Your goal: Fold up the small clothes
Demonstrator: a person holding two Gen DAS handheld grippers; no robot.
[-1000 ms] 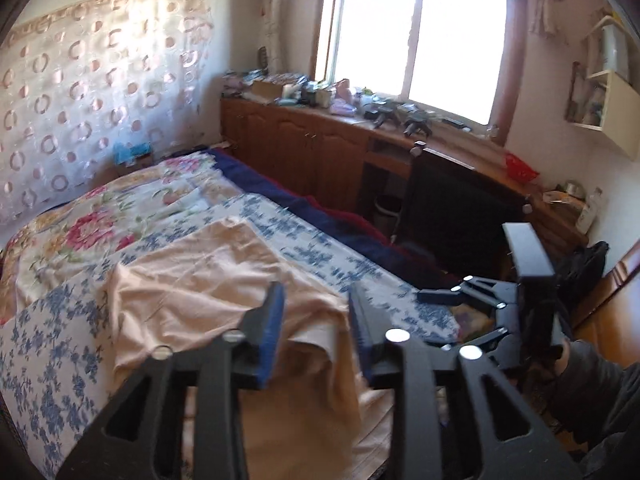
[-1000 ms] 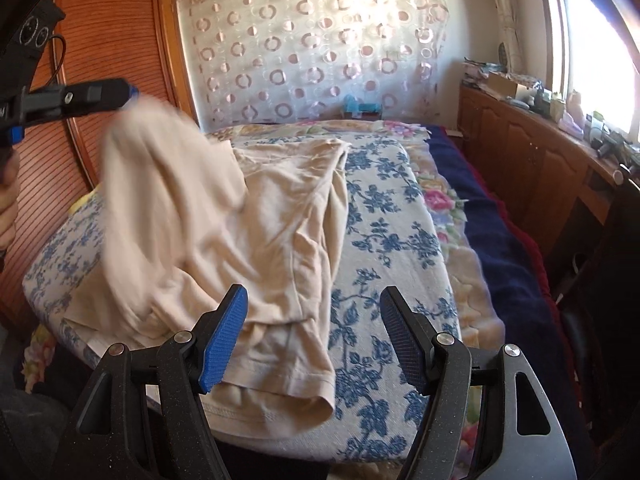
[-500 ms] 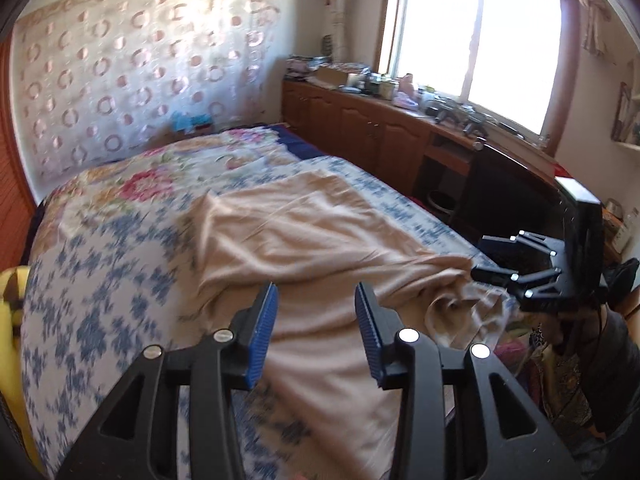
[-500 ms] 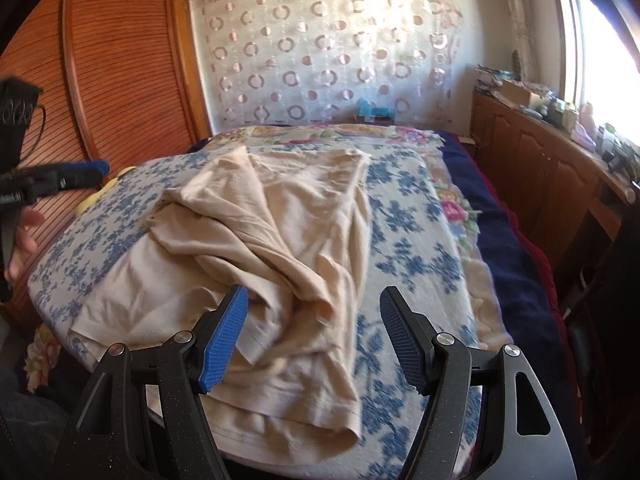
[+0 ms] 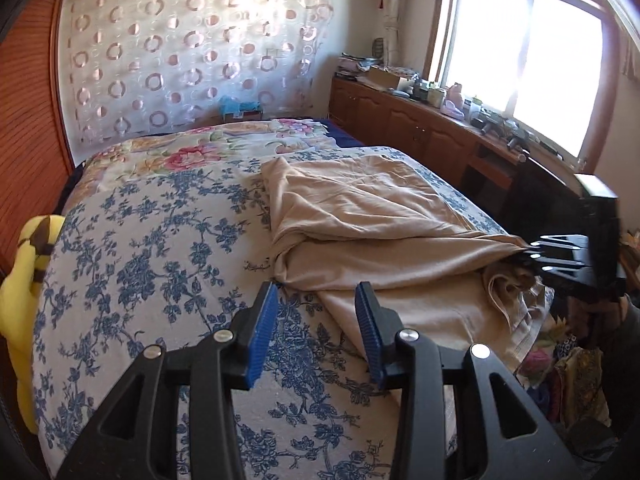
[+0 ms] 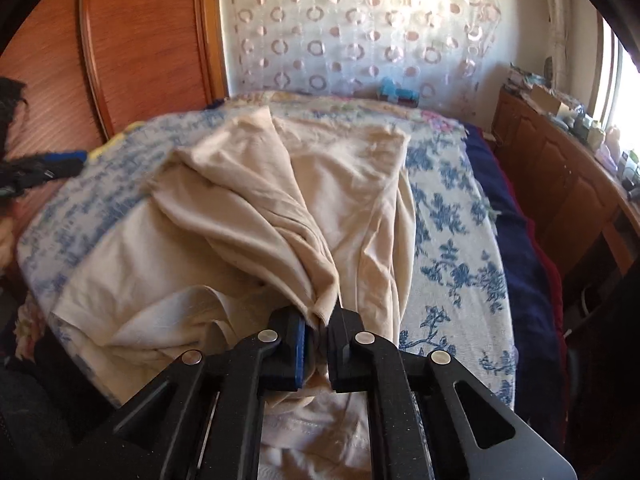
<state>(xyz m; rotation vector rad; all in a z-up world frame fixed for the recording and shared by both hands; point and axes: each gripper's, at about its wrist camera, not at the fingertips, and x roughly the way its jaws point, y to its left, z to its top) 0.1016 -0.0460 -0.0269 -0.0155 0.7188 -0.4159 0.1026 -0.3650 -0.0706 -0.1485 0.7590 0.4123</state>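
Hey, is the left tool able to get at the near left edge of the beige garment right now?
Probably yes. The left tool is open and holds nothing, and the beige garment has its edge lying just ahead on the bedspread with nothing between.

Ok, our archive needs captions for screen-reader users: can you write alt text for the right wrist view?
The right gripper has just closed on a bunched fold of a beige garment, which lies rumpled on a bed with a blue floral bedspread. Behind stand a wooden wardrobe and a curtain with a ring pattern; the left gripper shows blurred at the left edge.
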